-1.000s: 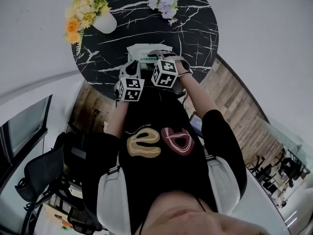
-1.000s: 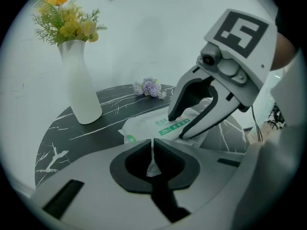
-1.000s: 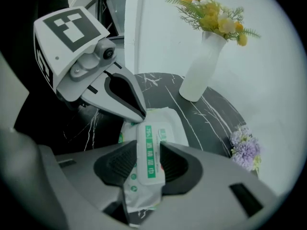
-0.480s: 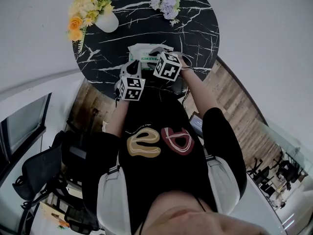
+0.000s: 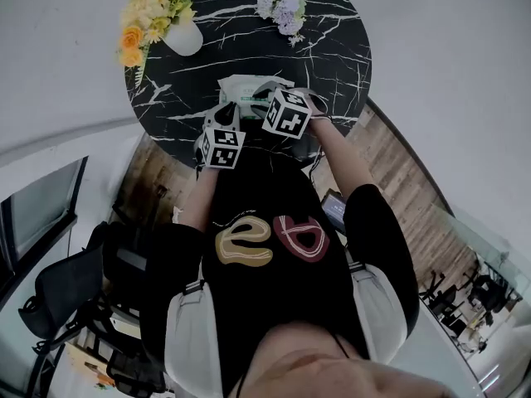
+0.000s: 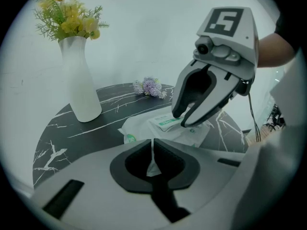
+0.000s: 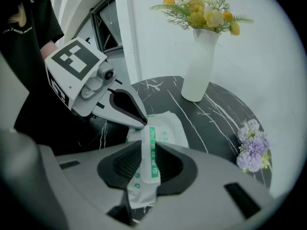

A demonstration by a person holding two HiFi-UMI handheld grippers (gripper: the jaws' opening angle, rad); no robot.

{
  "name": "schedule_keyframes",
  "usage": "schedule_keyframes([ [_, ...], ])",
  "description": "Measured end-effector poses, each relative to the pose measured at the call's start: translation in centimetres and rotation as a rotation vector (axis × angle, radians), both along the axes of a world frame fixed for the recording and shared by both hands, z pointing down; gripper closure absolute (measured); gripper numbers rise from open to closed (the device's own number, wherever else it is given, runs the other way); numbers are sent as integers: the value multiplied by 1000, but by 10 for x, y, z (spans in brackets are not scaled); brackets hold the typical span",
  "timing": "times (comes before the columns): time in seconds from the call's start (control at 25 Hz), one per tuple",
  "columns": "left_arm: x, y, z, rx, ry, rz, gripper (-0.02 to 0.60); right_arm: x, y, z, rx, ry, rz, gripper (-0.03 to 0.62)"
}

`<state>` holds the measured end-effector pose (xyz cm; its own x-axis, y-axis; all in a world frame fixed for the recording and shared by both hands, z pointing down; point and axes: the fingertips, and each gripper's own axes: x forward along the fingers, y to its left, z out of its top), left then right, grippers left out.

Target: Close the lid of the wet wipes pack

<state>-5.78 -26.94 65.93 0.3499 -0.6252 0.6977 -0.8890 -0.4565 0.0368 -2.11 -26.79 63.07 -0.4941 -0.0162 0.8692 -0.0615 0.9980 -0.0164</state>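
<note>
- The left gripper (image 6: 152,141) is closed on a thin white edge of the pack (image 6: 136,127), at the pack's near end.
- The right gripper (image 7: 148,144) has just been closing its jaws. They now pinch the lid (image 7: 151,159), a white flap with green print that stands on edge between the pads.
- The flap runs from the pack's top up into the right gripper, so it is lifted off the pack and not pressed flat.
- The two grippers sit just beside each other over the pack, the right one slightly farther in, and both tilt downward.
- The pack lies flat on the round black marbled bench (image 5: 332,48), close to its near edge.
- Farther back on the left stands an upright white vase (image 6: 79,80) with yellow flowers (image 6: 69,20), well apart from the pack.
- At the far edge lies a small purple bunch (image 6: 151,86).
</note>
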Motion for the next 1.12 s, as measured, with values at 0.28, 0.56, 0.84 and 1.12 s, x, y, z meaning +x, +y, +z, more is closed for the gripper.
schedule_keyframes([
  [0.28,0,0,0,-17,27,-7,557,1,-2,-16,65,-18,-15,542],
  [0.56,0,0,0,-30,42,-12,557,2,-11,-27,91,-47,15,559],
  [0.84,0,-1,1,-44,58,-22,557,3,-27,-36,130,-75,47,569],
  [1.12,1,-1,1,-46,66,-29,557,4,-48,-39,127,-103,86,577],
])
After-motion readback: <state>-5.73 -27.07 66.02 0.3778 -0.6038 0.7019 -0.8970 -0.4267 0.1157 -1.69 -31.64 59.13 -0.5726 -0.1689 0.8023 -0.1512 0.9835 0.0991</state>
